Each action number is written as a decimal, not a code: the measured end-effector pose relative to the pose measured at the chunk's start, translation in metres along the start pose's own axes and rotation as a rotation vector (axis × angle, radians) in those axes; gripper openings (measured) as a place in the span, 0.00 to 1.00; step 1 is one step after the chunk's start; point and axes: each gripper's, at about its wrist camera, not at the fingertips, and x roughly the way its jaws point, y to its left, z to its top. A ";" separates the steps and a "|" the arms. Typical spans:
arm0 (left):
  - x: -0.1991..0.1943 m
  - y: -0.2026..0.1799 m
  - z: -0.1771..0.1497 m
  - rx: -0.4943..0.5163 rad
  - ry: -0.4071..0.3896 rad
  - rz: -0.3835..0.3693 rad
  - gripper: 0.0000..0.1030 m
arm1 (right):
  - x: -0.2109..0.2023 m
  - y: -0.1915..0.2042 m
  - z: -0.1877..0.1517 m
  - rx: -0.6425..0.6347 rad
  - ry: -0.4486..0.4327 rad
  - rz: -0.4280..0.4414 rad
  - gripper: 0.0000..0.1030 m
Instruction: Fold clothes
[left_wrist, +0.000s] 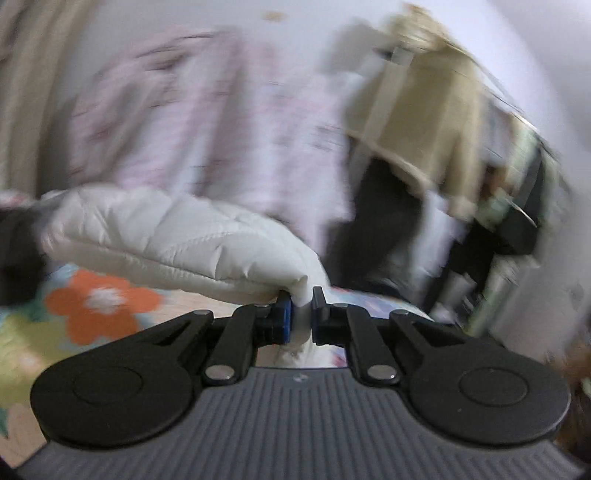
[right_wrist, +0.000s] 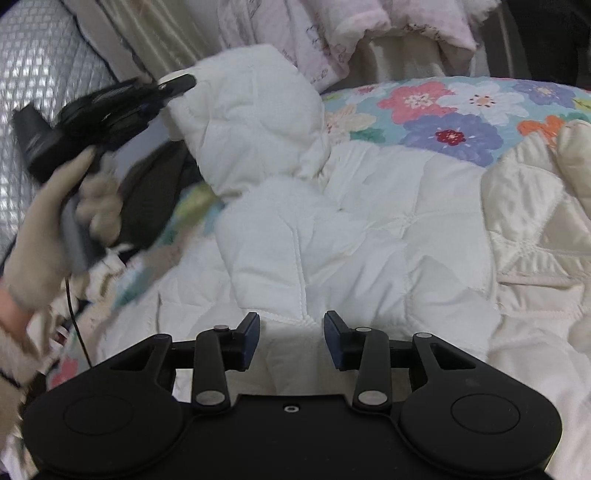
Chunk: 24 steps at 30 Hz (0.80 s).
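A bed covered with a floral quilt, flowers in pink, purple, orange and white on a pale blue ground, fills the scene. Behind it hang cream curtains and a heap of pale pink patterned fabric. At far left in the right wrist view is a silvery, grid-textured sheet. The left wrist view is heavily motion-blurred: a tan box-like shape and dark items stand to the right, too smeared to identify.

A white quilted jacket lies spread across the bed, touching a cream satin quilted garment at the right. One sleeve is lifted off the bed toward the upper left.

The left gripper is clenched on the end of that sleeve, with white fabric pinched between its blue-faced pads; in the right wrist view it appears at upper left, held by a light-gloved left hand, blurred, with a thin black cable trailing below.

The right gripper hovers low over the jacket's near edge, its jaws parted with white fabric showing in the gap; whether the pads touch the cloth cannot be told.

No brand, label or legible writing is visible anywhere.
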 end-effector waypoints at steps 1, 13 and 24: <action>-0.002 -0.015 -0.004 0.053 0.015 -0.032 0.08 | -0.005 -0.003 -0.001 0.017 -0.008 0.001 0.43; 0.008 -0.125 -0.092 0.621 0.312 -0.162 0.10 | -0.080 -0.051 -0.014 0.181 -0.155 -0.081 0.47; -0.048 -0.137 -0.099 0.792 0.397 -0.193 0.17 | -0.123 -0.107 -0.037 0.373 -0.286 -0.027 0.53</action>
